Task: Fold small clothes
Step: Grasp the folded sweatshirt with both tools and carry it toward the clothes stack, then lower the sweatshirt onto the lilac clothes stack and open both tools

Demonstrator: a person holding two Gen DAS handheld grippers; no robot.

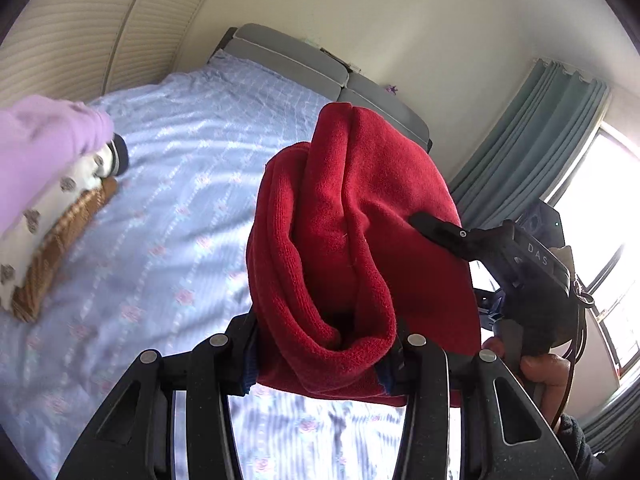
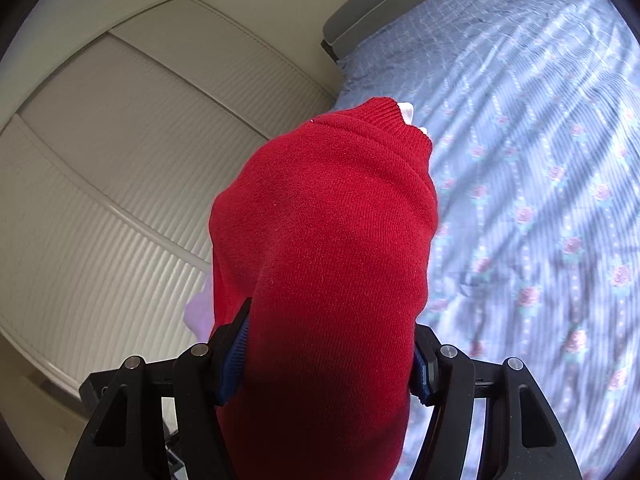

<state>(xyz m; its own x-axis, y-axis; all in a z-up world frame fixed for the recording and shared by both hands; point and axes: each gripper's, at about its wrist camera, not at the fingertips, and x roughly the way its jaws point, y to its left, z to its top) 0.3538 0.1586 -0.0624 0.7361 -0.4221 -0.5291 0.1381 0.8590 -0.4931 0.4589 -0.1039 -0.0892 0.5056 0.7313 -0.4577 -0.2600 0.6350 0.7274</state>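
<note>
A red knitted sweater (image 1: 360,220) hangs bunched in the air above the bed. My left gripper (image 1: 320,364) is shut on its folded edge. My right gripper (image 2: 332,364) is shut on another part of the same red sweater (image 2: 328,240), which fills the middle of the right wrist view, ribbed hem at the top. The right gripper (image 1: 500,248) also shows in the left wrist view, at the sweater's right side, held by a hand.
The bed (image 1: 180,200) has a light blue flowered sheet (image 2: 540,160) and a grey headboard (image 1: 304,64). A pile of clothes, lilac (image 1: 44,144), white spotted and brown knit (image 1: 60,240), lies at the bed's left. Ribbed wardrobe doors (image 2: 120,160) stand beside the bed. Curtains and a window (image 1: 600,184) are right.
</note>
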